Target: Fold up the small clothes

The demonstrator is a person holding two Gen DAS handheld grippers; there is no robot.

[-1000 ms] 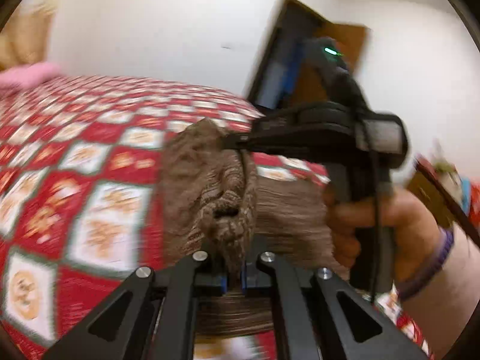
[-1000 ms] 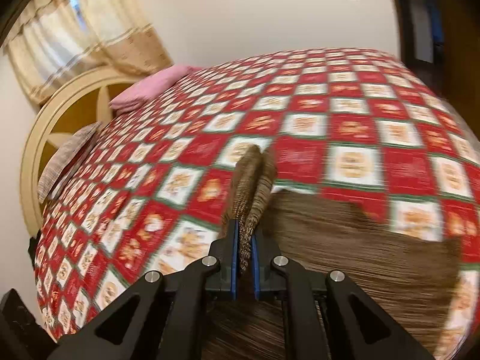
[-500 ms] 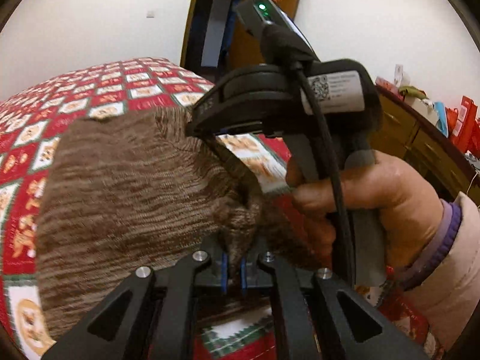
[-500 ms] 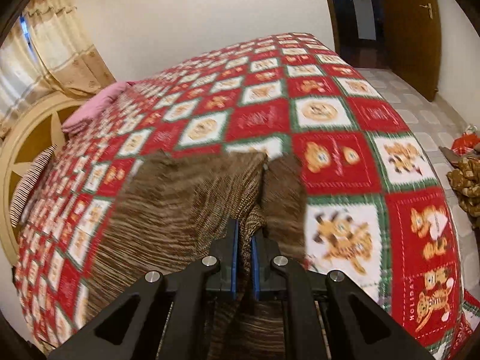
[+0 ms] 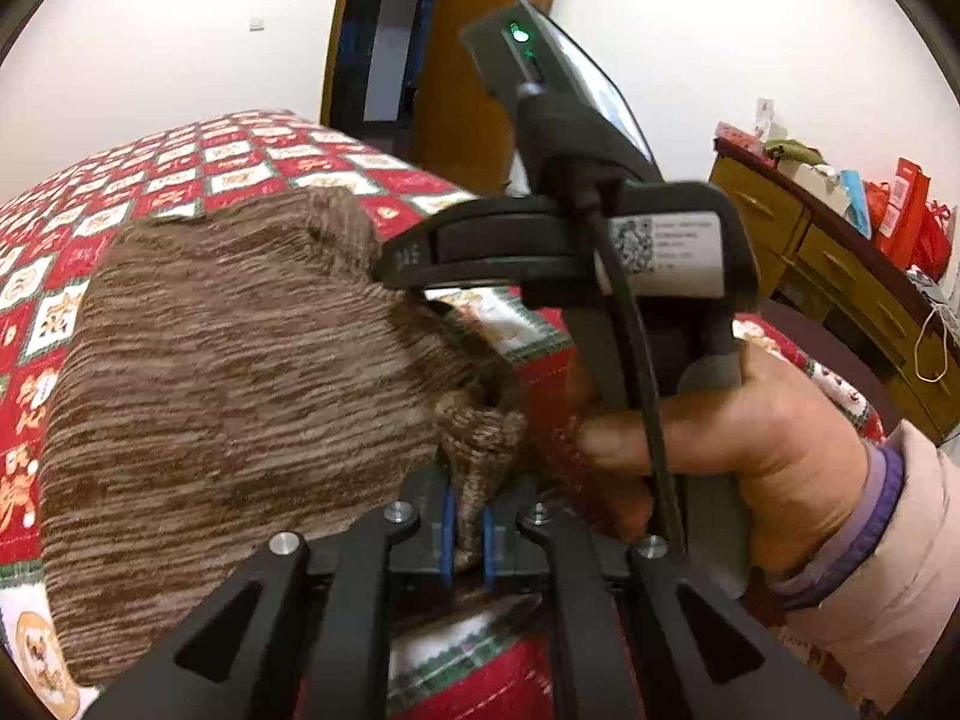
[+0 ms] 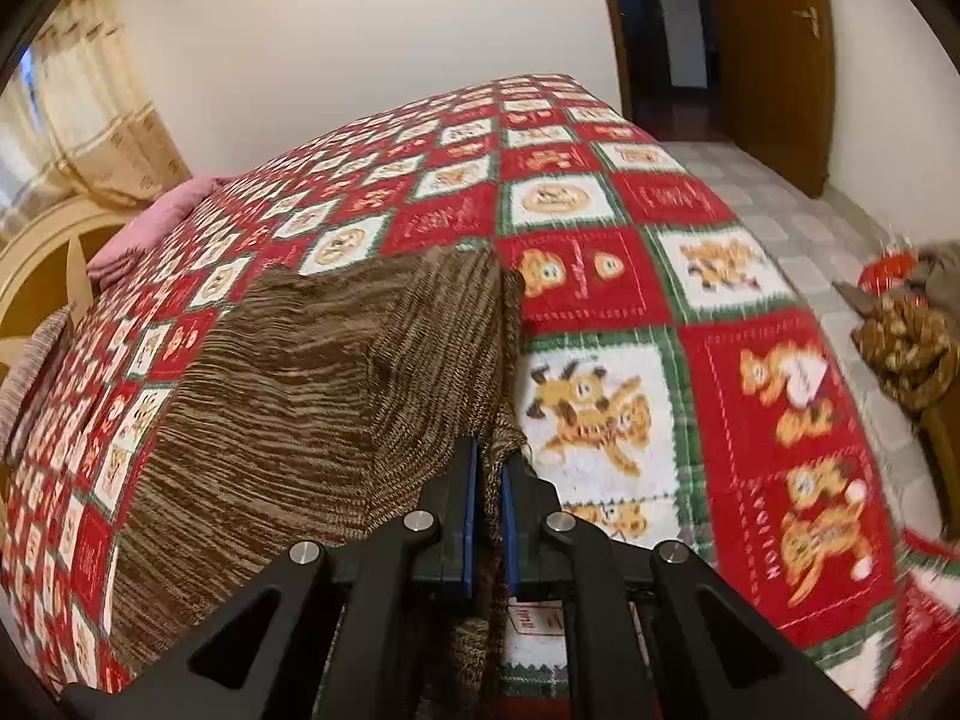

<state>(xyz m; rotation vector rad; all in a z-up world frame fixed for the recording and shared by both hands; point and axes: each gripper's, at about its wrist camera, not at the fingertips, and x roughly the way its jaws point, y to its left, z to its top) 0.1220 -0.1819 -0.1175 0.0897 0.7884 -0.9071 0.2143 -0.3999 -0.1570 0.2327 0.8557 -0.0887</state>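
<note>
A brown striped knit garment (image 5: 240,372) lies spread on the red, white and green patchwork bedspread (image 5: 240,162). My left gripper (image 5: 467,531) has a bunched corner of the knit between its blue pads, and its jaws are opening slightly. Just ahead of it is the right gripper's body (image 5: 570,252), gripped by a person's hand (image 5: 750,444). In the right wrist view my right gripper (image 6: 487,516) is shut on the garment's (image 6: 312,396) right edge, low over the bedspread (image 6: 600,204). The fabric drapes leftward from both grips.
A wooden door (image 6: 768,60) and tiled floor (image 6: 780,198) lie beyond the bed's right edge. A heap of brown cloth (image 6: 906,348) sits at the right. A pink pillow (image 6: 156,222) and a cream headboard (image 6: 36,276) are at the left. A wooden dresser (image 5: 840,276) holds boxes.
Both grippers have swung across and down with the garment, which was hanging bunched and now lies spread on the bed. The gap between the left pads looks slightly wider.
</note>
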